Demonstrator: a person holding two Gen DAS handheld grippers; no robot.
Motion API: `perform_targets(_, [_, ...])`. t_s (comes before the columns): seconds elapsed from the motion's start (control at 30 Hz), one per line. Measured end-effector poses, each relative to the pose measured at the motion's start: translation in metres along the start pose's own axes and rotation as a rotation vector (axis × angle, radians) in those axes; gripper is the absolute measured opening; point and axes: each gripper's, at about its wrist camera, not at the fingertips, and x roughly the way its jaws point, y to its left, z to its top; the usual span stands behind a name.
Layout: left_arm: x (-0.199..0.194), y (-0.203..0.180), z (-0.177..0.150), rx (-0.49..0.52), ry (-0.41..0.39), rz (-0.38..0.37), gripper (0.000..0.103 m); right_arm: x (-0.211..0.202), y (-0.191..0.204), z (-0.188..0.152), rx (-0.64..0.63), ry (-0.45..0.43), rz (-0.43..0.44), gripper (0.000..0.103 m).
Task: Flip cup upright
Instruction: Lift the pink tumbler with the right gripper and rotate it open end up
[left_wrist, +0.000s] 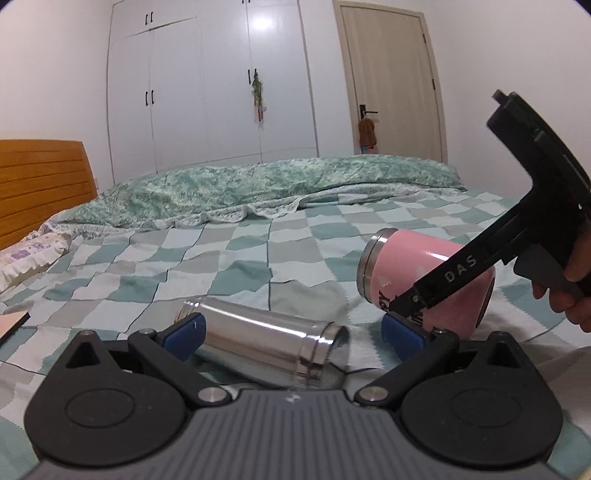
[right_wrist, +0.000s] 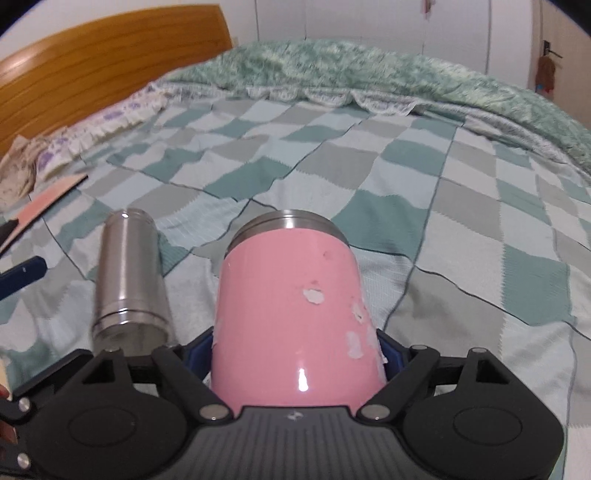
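Observation:
A pink cup (right_wrist: 291, 314) with a steel rim is held tilted on its side, just above the checked bedspread (right_wrist: 424, 166). My right gripper (right_wrist: 295, 354) is shut on the pink cup near its base. In the left wrist view the pink cup (left_wrist: 406, 266) is at the right with the right gripper (left_wrist: 413, 299) on it. A steel cup (left_wrist: 258, 336) lies on its side between the blue fingers (left_wrist: 184, 330) of my open left gripper (left_wrist: 291, 332). The steel cup (right_wrist: 127, 273) also shows in the right wrist view.
A folded green quilt (left_wrist: 258, 188) lies across the far side of the bed. A wooden headboard (left_wrist: 40, 184) and a pillow (left_wrist: 29, 254) are at the left. A flat pink item (right_wrist: 44, 203) lies near the left bed edge. Wardrobe and door stand behind.

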Motion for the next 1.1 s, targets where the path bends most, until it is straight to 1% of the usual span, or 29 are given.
perform_targets(0.1, [-0.019,-0.006,0.006,0.001,-0.017,-0.014,0.103,-0.027,-0.004,-0.008,0.035,-0.031,0.008,0.085])
perform_targets(0.27, [-0.056,-0.02,0.013,-0.008,-0.05,-0.046,0.103,-0.086,-0.005,-0.033,0.066,-0.082,0.007,0.085])
perform_targets(0.4, [-0.083,-0.035,0.012,-0.017,-0.062,-0.092,0.103,-0.127,-0.007,-0.065,0.093,-0.099,0.002,0.085])
perform_targets(0.5, [-0.098,-0.047,0.006,-0.024,-0.058,-0.121,0.103,-0.148,-0.009,-0.097,0.138,-0.085,-0.006,0.085])
perform_targets(0.63, [-0.113,-0.061,-0.008,-0.054,-0.031,-0.139,0.103,-0.157,-0.011,-0.141,0.211,-0.065,-0.035,0.085])
perform_targets(0.77, [-0.124,-0.074,-0.018,-0.089,0.002,-0.118,0.103,-0.138,-0.018,-0.172,0.306,-0.022,-0.081,0.085])
perform_targets(0.8, [-0.126,-0.076,-0.019,-0.093,0.008,-0.112,0.103,-0.135,-0.018,-0.177,0.315,-0.053,-0.089,0.085])
perform_targets(0.83, [-0.129,-0.079,-0.019,-0.093,0.01,-0.106,0.103,-0.135,-0.017,-0.179,0.321,-0.069,-0.097,0.085])
perform_targets(0.9, [-0.134,-0.084,-0.019,-0.09,0.013,-0.098,0.103,-0.135,-0.017,-0.179,0.355,-0.065,-0.097,0.084])
perform_targets(1.07, [-0.143,-0.097,-0.014,-0.072,0.031,-0.083,0.103,-0.137,-0.015,-0.181,0.327,-0.075,-0.093,0.085])
perform_targets(1.1, [-0.143,-0.1,-0.013,-0.069,0.036,-0.081,0.103,-0.138,-0.016,-0.182,0.322,-0.08,-0.08,0.088])
